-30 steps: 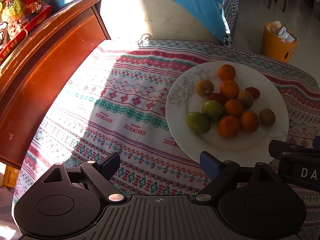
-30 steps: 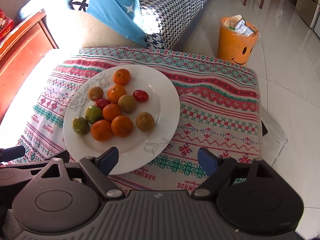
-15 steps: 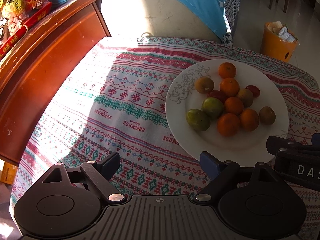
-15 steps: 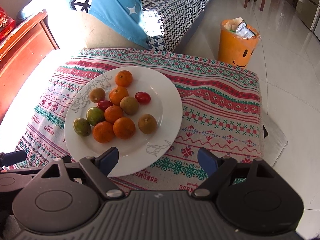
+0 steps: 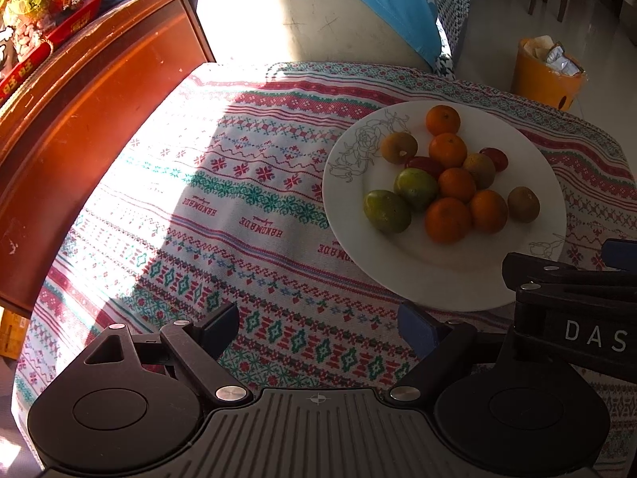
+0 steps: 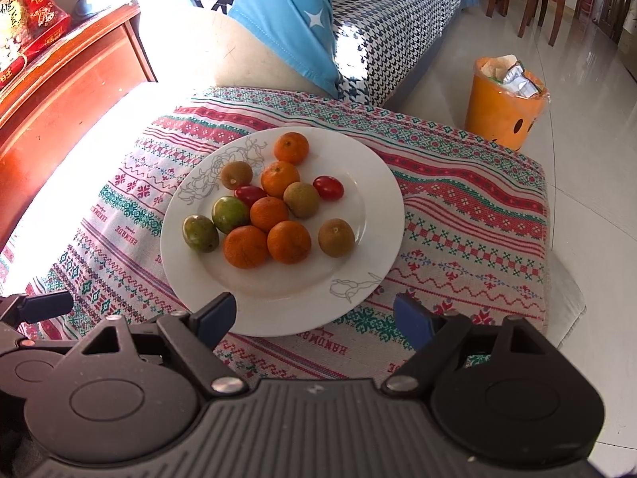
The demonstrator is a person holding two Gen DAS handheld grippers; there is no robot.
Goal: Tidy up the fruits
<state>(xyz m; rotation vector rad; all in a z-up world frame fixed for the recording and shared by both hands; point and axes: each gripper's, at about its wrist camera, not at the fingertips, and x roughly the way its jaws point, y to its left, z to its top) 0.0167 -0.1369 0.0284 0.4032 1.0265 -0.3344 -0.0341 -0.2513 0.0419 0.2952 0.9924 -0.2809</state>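
All the fruit (image 6: 270, 207) sits mixed on the plate (image 6: 374, 183) — nothing sorted yet. Near the plate, the left gripper (image 5: 318, 324) and right gripper (image 6: 314, 318) gape wide, empty.

Glossy white glazed plate (image 6: 378, 199) with fine line drawings, woven patterned tablecloth (image 6: 469, 215) with a coarse stitched look, polished reddish wood cabinet (image 5: 91, 127), matt black plastic left gripper (image 5: 318, 328) with ribbed housing, shiny tiled floor (image 6: 589, 183), smooth orange plastic bin (image 6: 503, 113)
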